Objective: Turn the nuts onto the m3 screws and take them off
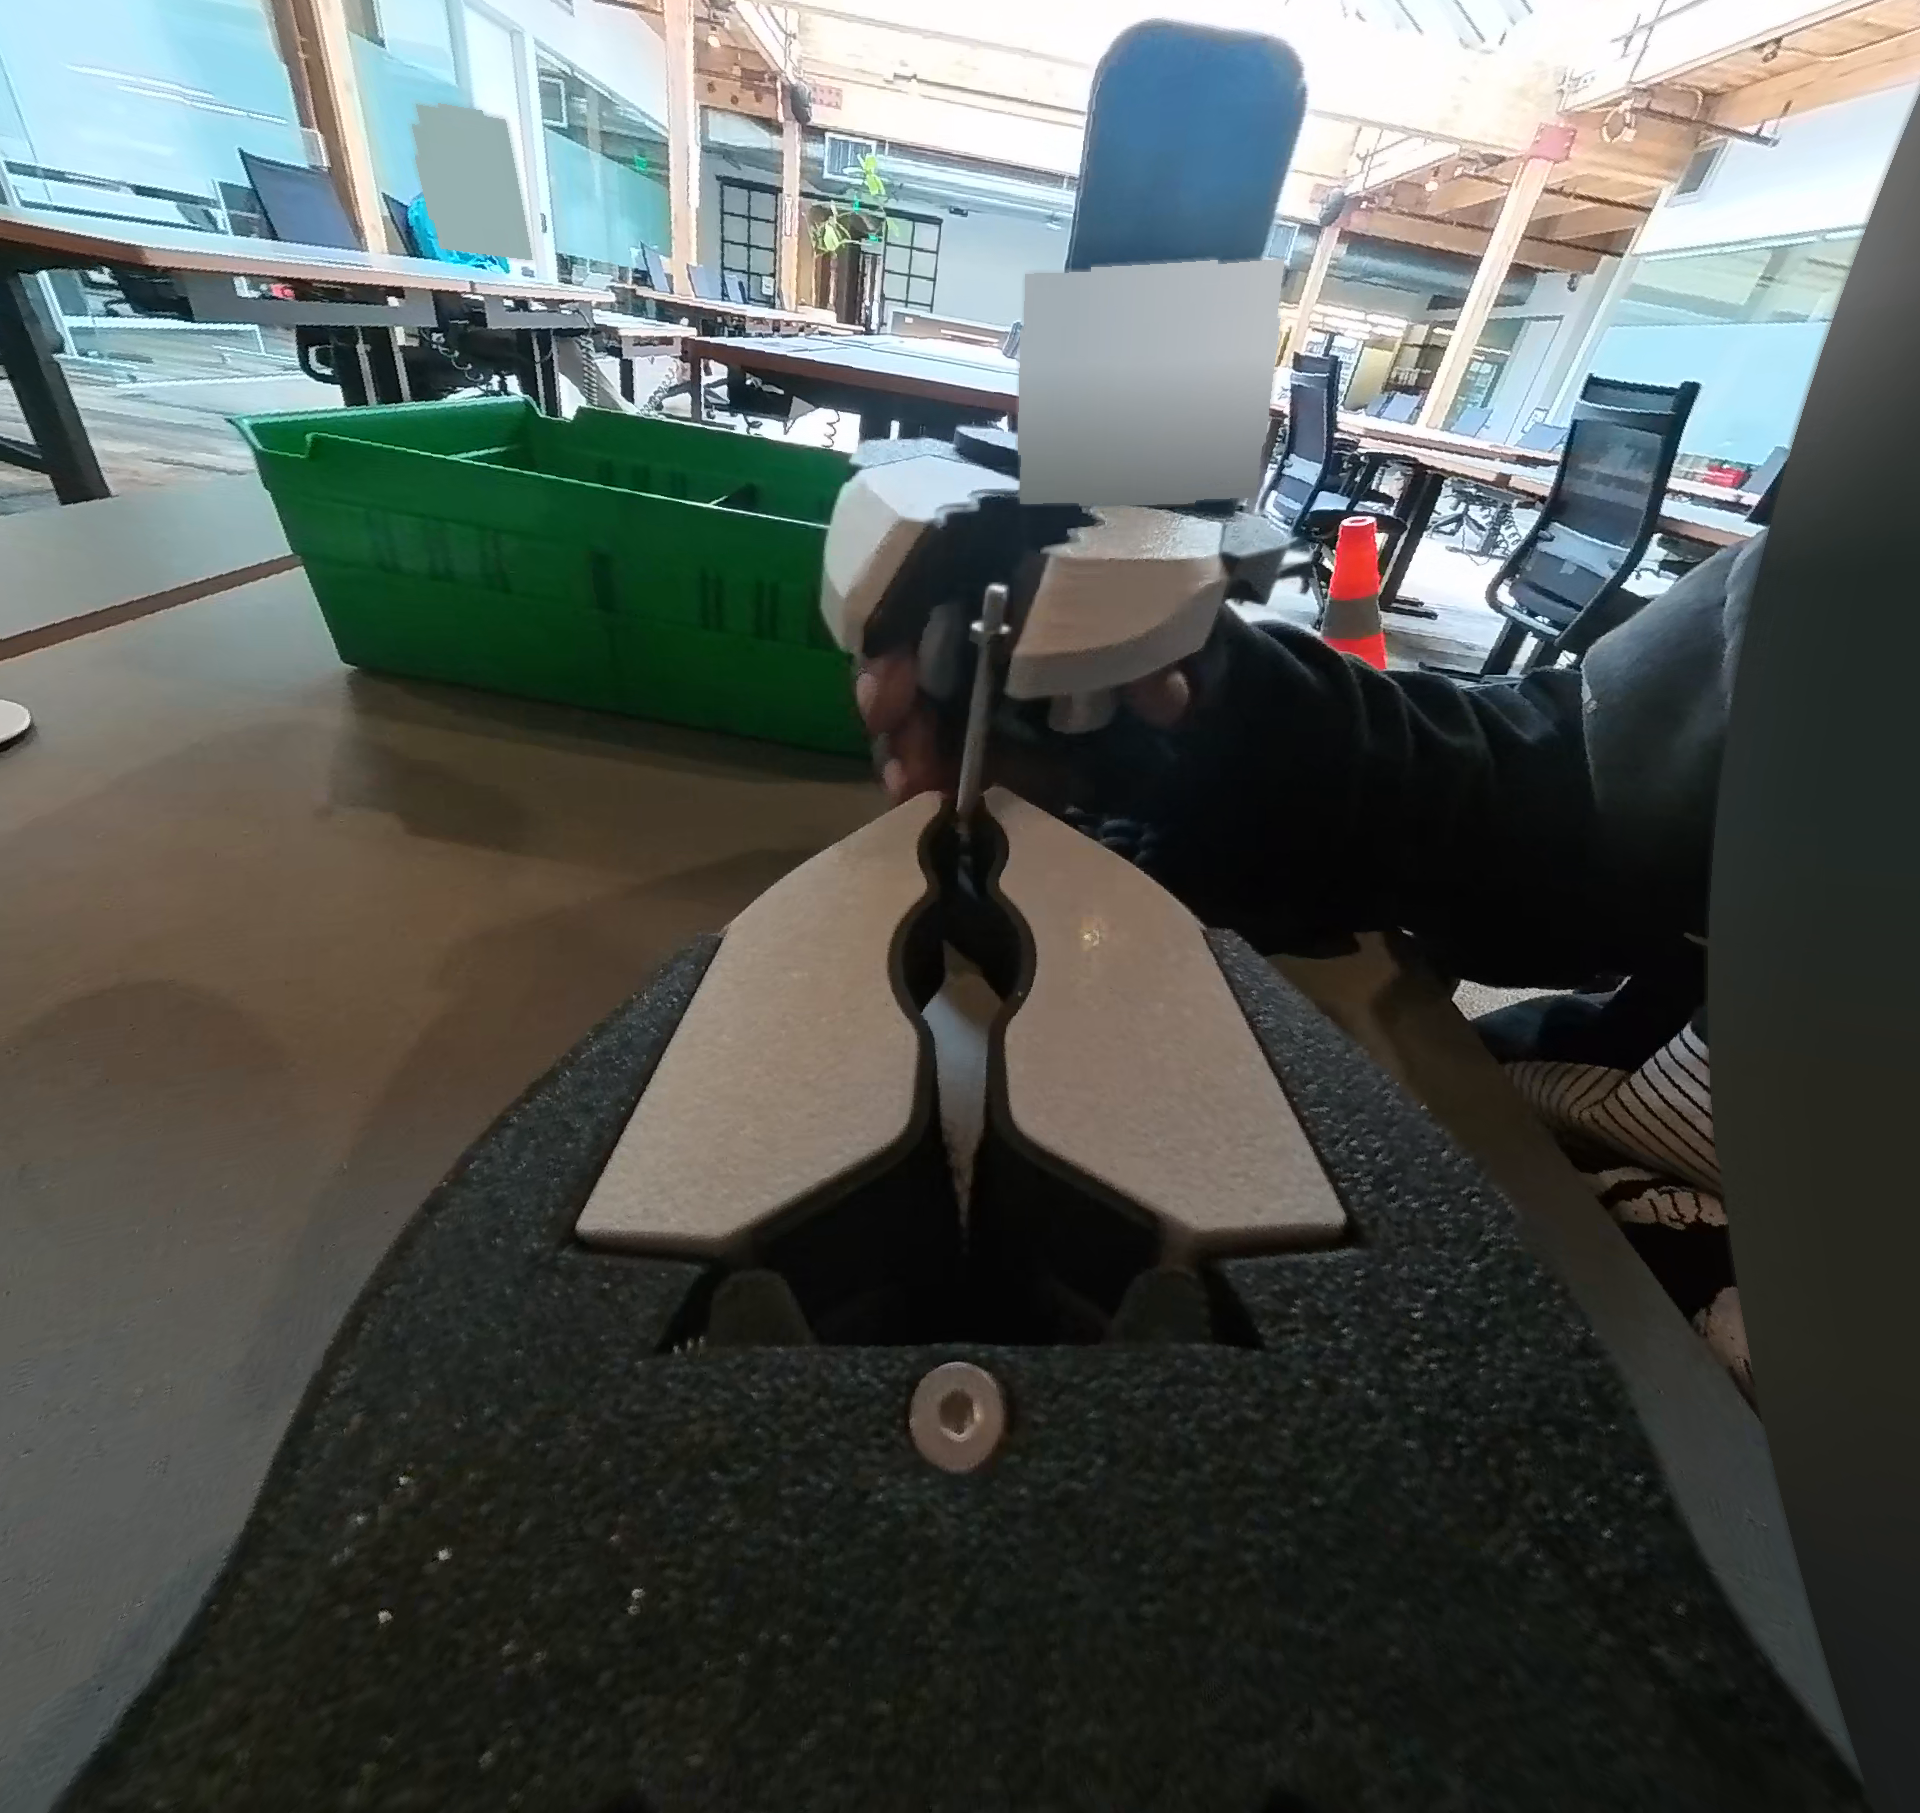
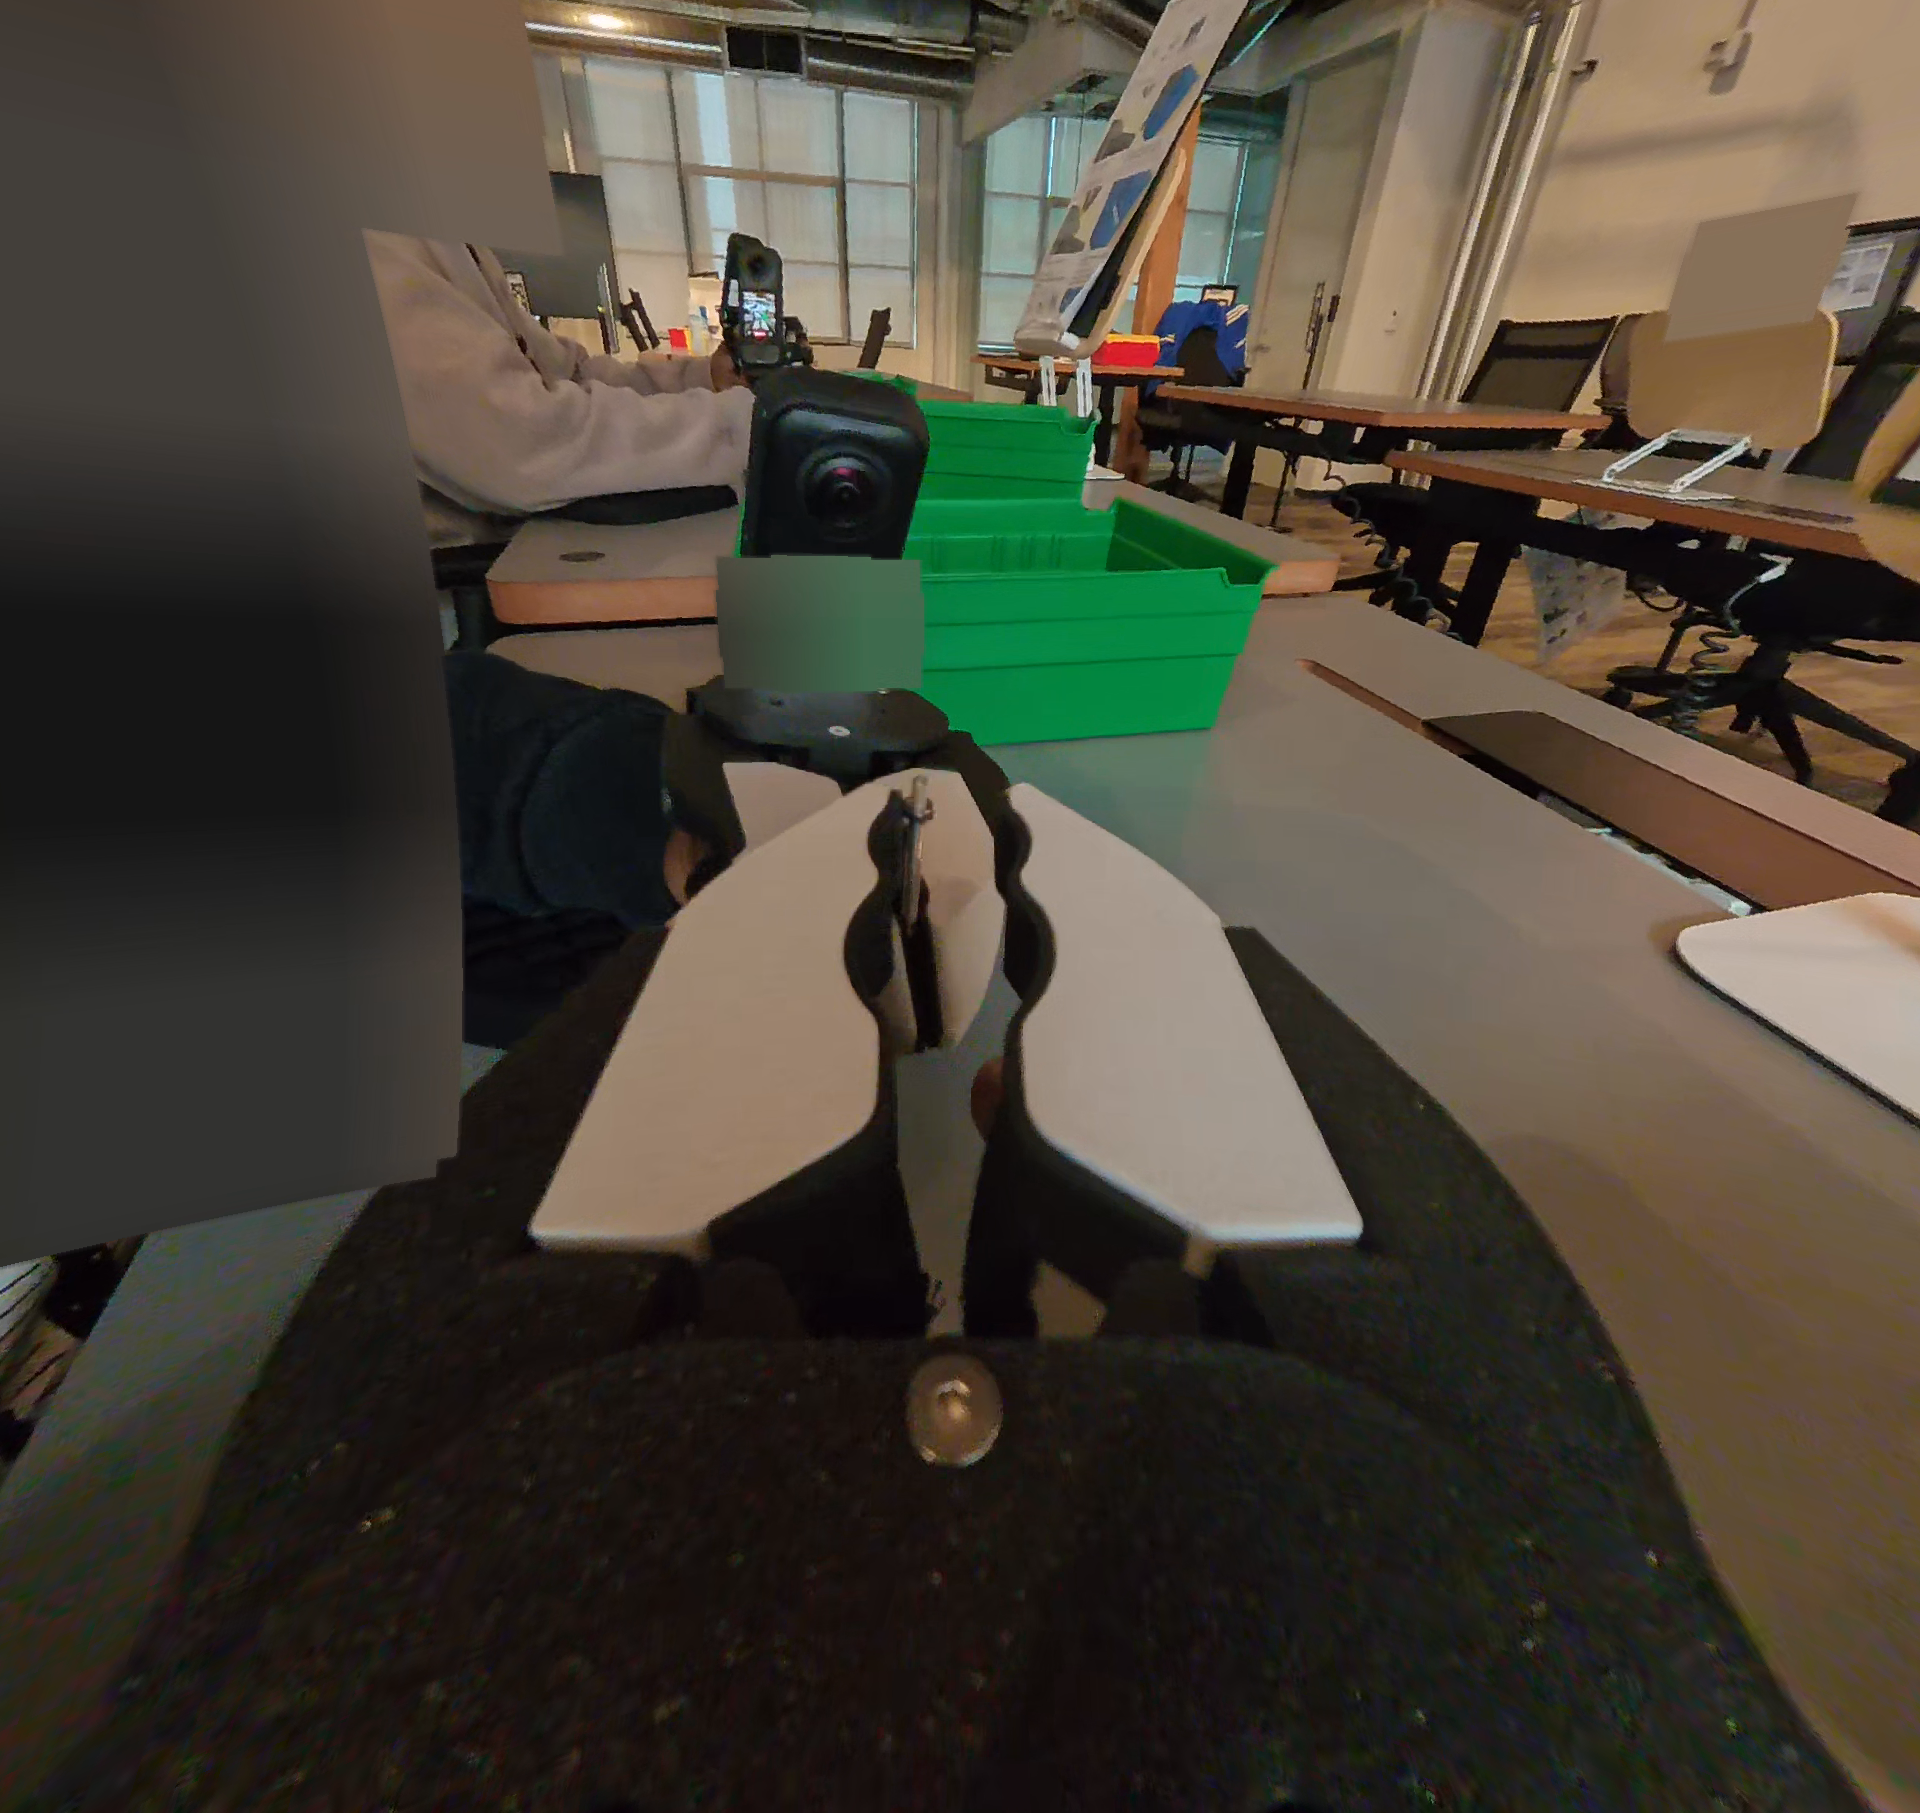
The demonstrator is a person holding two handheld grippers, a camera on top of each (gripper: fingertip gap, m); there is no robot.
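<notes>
My left gripper (image 1: 961, 805) is shut on the lower end of a long thin metal screw (image 1: 977, 714), which stands up from its fingertips. A small nut (image 1: 987, 629) sits near the screw's top. My right gripper (image 1: 971, 636) faces it, with its jaws apart on either side of the screw's top. In the right wrist view the screw (image 2: 912, 870) and nut (image 2: 921, 809) stand between the right gripper's (image 2: 948, 807) fingers, close to the left one. The other pad stands clear of the nut. The left gripper (image 2: 928, 1010) shows just behind.
A green plastic bin (image 1: 540, 558) stands on the grey table (image 1: 312, 880) behind the grippers; it also shows in the right wrist view (image 2: 1081, 620). A white pad (image 2: 1829, 984) lies at the right. A black-sleeved arm (image 1: 1403, 787) holds the right gripper. An orange cone (image 1: 1356, 600) stands on the floor. Tip to tip, the grippers are about 4 cm apart.
</notes>
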